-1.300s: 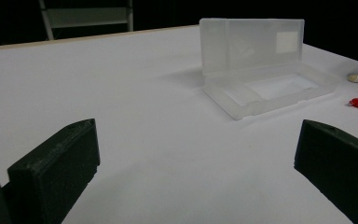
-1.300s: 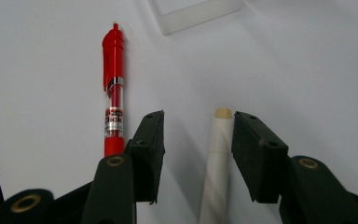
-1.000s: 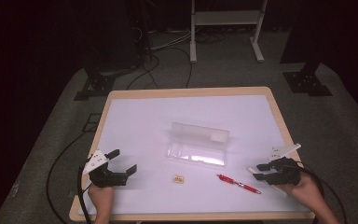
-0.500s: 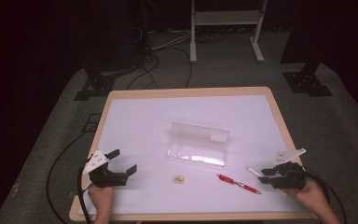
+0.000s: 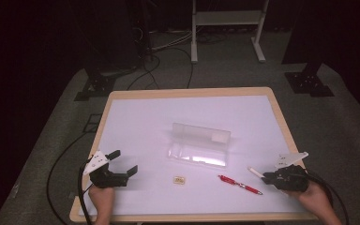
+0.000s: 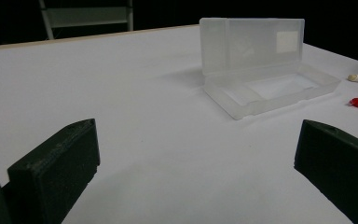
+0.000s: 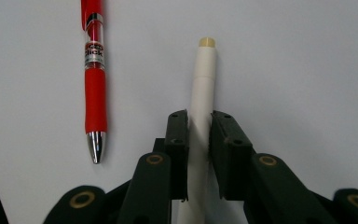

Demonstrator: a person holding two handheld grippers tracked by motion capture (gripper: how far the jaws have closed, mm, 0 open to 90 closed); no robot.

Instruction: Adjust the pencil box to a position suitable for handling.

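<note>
- I find my right gripper (image 7: 198,154) with its jaws closed in on a white pen (image 7: 201,93); they have just been narrowing, and the pads now sit against both sides of the barrel (no gap that I can make out).
- The white pen lies on the white table (image 5: 140,122) at its near right corner, its tan tip pointing away from the gripper, towards the middle of the table.
- A red pen (image 7: 93,79) lies just beside the white one, apart from it and outside the jaws; I judge it at no risk if I lift straight up.
- The clear case (image 5: 199,145) stands open at the table's centre, lid upright at the back and tray unoccupied; I take it as the likely destination.
- The grip sits towards the rear of the barrel, so the long front end may droop. I would raise it slowly and keep it level.
- My left gripper (image 5: 122,164) rests at the near left with jaws wide and nothing between them.
- A small tan piece (image 5: 178,179) lies in front of the case, well clear of the likely carry path.
</note>
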